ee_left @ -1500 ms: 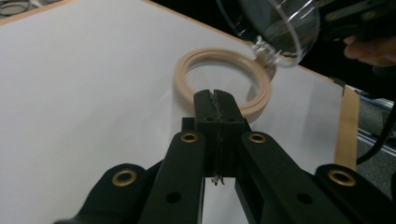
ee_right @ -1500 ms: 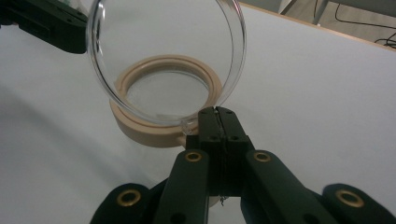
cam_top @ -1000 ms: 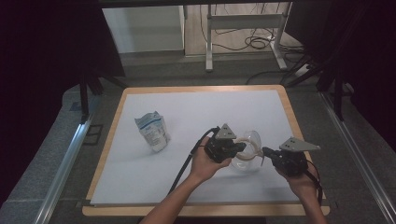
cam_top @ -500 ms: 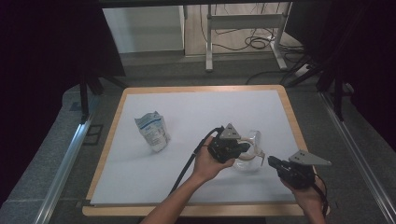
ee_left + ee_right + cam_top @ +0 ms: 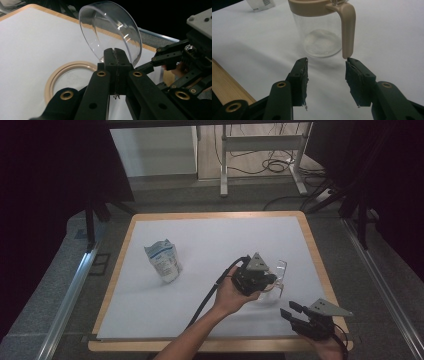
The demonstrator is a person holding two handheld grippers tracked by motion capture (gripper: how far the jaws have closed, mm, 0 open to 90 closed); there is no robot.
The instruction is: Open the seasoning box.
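Two grippers at work — left gripper (image 5: 115, 53) pinching the clear lid (image 5: 110, 30), right gripper (image 5: 326, 75) at five o'clock, jaws just spreading, empty — before the jar (image 5: 322, 30).

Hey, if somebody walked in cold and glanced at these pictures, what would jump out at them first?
Probably the clear domed plastic lid, pinched at its rim by the shut left gripper and lifted above the clear glass jar with a beige collar and handle near the white table's right side. Next, the right gripper, jaws apart and empty, facing the jar's handle from the near edge. Then the white and blue pouch standing alone at the left.
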